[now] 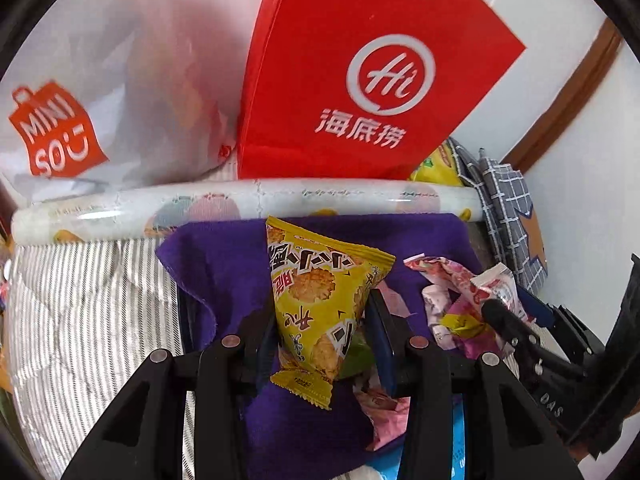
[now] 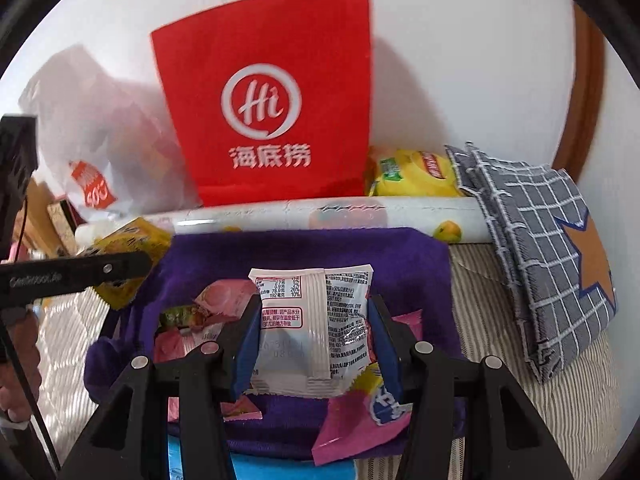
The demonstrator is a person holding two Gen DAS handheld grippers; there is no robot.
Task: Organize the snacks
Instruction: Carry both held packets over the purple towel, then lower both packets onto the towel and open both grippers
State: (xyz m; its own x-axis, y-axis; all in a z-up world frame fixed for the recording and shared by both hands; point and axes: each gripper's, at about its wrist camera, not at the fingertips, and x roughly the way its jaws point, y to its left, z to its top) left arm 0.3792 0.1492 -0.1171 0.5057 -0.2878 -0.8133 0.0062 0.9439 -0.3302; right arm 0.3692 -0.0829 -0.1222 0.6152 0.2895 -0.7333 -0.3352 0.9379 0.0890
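Observation:
In the left wrist view my left gripper (image 1: 320, 312) is shut on a yellow snack packet (image 1: 320, 300), held upright above a purple cloth (image 1: 224, 272). At the right edge of that view the right gripper carries a pink-and-white packet (image 1: 472, 296). In the right wrist view my right gripper (image 2: 314, 316) is shut on a white packet (image 2: 316, 320) with its printed back facing me. Under it several pink packets (image 2: 224, 300) lie on the purple cloth (image 2: 300, 248). The left gripper (image 2: 80, 272) with the yellow packet (image 2: 128, 240) shows at the left.
A red paper bag (image 2: 264, 100) stands against the white wall, with a white plastic shopping bag (image 1: 80, 100) to its left. A printed roll (image 2: 320, 216) lies before them. A yellow drink pack (image 2: 412, 172) and grey checked fabric bag (image 2: 540, 240) are at right, on striped bedding (image 1: 92, 292).

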